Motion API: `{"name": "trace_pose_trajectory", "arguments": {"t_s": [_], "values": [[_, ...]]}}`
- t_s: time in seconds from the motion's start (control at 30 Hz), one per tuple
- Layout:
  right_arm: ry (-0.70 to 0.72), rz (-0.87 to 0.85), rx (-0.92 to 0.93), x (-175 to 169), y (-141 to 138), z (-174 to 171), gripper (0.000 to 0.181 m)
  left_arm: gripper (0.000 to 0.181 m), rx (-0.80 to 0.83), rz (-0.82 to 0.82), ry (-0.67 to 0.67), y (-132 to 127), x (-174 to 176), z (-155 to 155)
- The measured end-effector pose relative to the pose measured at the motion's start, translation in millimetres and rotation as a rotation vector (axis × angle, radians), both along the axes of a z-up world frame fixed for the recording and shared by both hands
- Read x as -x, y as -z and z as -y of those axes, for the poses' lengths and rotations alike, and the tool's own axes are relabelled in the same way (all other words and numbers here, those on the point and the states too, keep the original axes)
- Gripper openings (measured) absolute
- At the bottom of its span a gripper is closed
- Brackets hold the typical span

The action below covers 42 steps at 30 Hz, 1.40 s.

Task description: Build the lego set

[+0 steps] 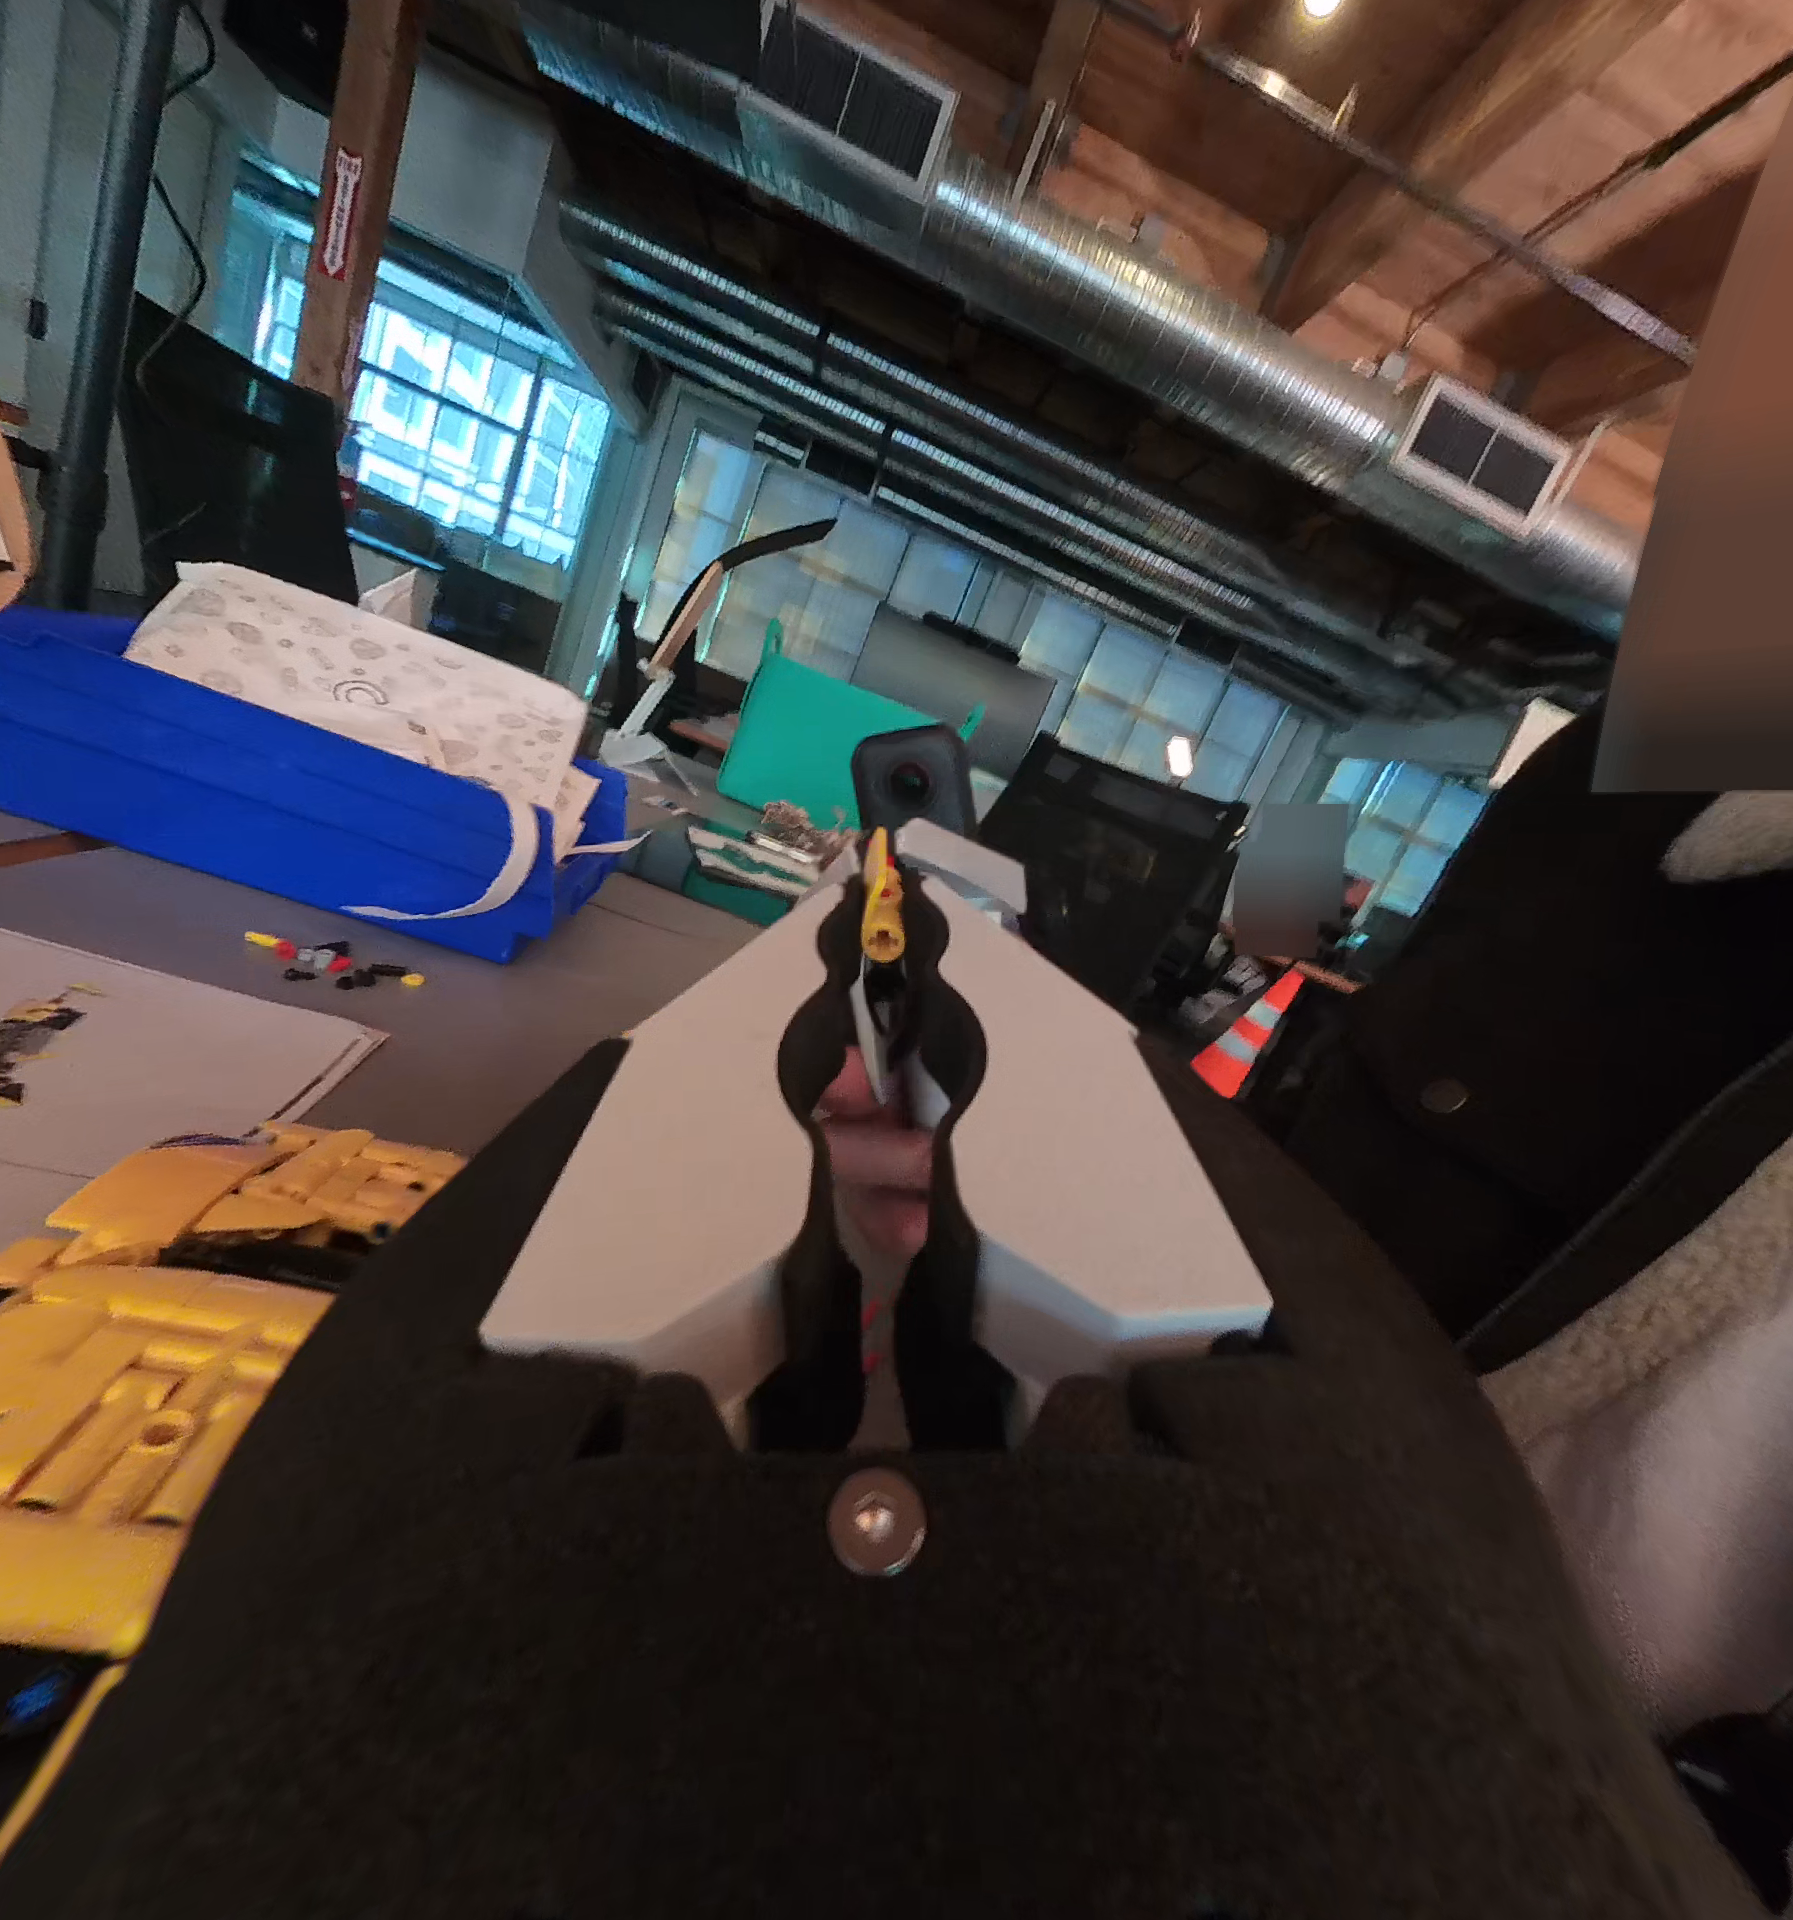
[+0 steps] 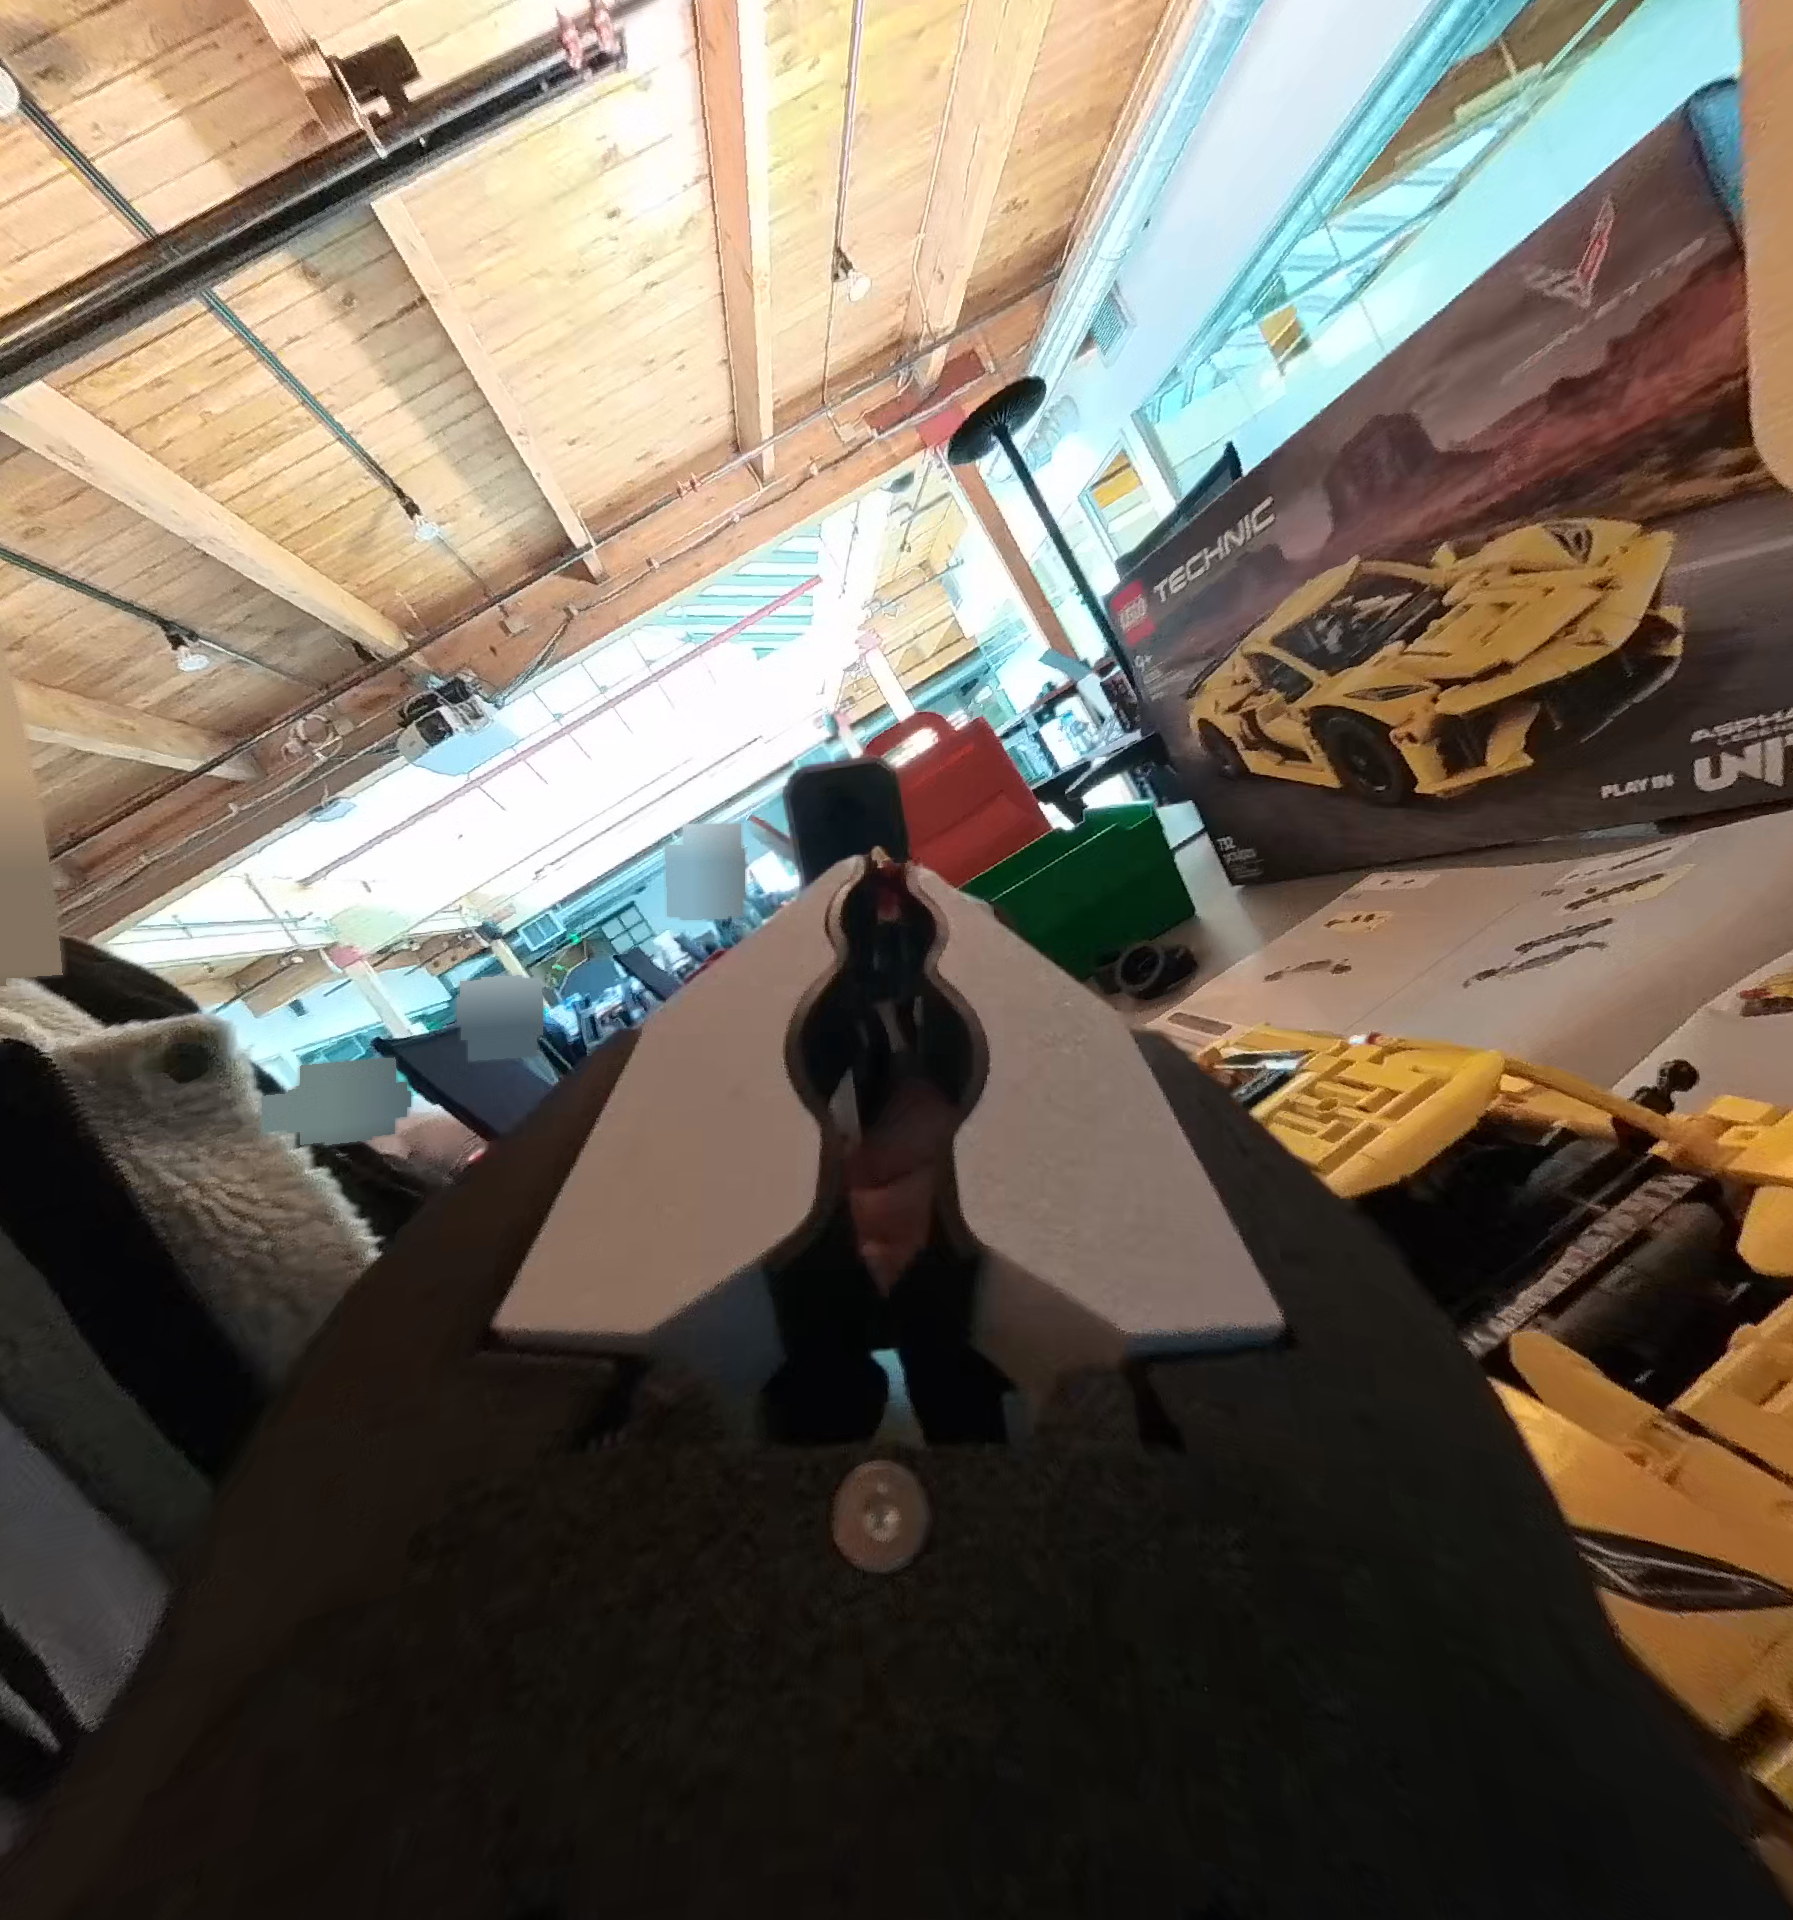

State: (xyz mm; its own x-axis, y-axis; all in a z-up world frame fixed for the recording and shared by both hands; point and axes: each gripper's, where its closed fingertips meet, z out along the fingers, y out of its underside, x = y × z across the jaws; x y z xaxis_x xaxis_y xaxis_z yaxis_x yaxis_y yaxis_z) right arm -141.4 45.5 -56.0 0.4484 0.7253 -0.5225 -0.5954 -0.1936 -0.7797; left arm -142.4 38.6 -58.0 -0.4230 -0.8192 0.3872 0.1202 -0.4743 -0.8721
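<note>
Both grippers are raised tip to tip above the table, the left gripper (image 1: 879, 914) pinching a yellow pin (image 1: 881, 912) lengthwise toward the right gripper (image 2: 884, 883), clamped on something small and dark, the car (image 2: 1640, 1226) lying below.

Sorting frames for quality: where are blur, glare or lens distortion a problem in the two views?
Left wrist view: yellow car model is smeared by blur at the edge, ceiling duct bows from the wide lens. Right wrist view: windows blow out white, tilted horizon, set box stays fairly sharp.
</note>
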Motion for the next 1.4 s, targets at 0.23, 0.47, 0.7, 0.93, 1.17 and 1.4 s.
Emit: {"name": "trace_pose_trajectory", "arguments": {"t_s": [0.23,0.47,0.7,0.93,1.17,1.4], "values": [[0.092,0.049,-0.036,-2.1,-1.1,-0.6,0.002,0.006,0.195,0.041,0.061,-3.0,-1.8,0.1],[0.166,0.101,-0.077,-2.3,-3.9,-0.1,0.002,0.006,0.387,0.077,0.137,-8.0,-1.9,-2.2],[0.154,0.144,-0.051,-2.8,0.0,-1.2,0.002,0.006,0.249,0.008,0.078,-2.5,-3.2,-2.6],[0.089,0.125,-0.015,1.5,5.2,-0.9,0.003,0.006,0.254,0.003,0.098,-0.1,-2.3,-1.5],[0.102,0.105,0.019,-2.4,5.6,-7.7,0.004,0.006,0.230,-0.034,0.031,1.8,-7.1,-9.0],[0.560,0.692,-0.124,-4.8,19.2,-25.6,0.049,0.006,0.467,0.019,-0.128,6.9,-5.4,-48.1]]}}
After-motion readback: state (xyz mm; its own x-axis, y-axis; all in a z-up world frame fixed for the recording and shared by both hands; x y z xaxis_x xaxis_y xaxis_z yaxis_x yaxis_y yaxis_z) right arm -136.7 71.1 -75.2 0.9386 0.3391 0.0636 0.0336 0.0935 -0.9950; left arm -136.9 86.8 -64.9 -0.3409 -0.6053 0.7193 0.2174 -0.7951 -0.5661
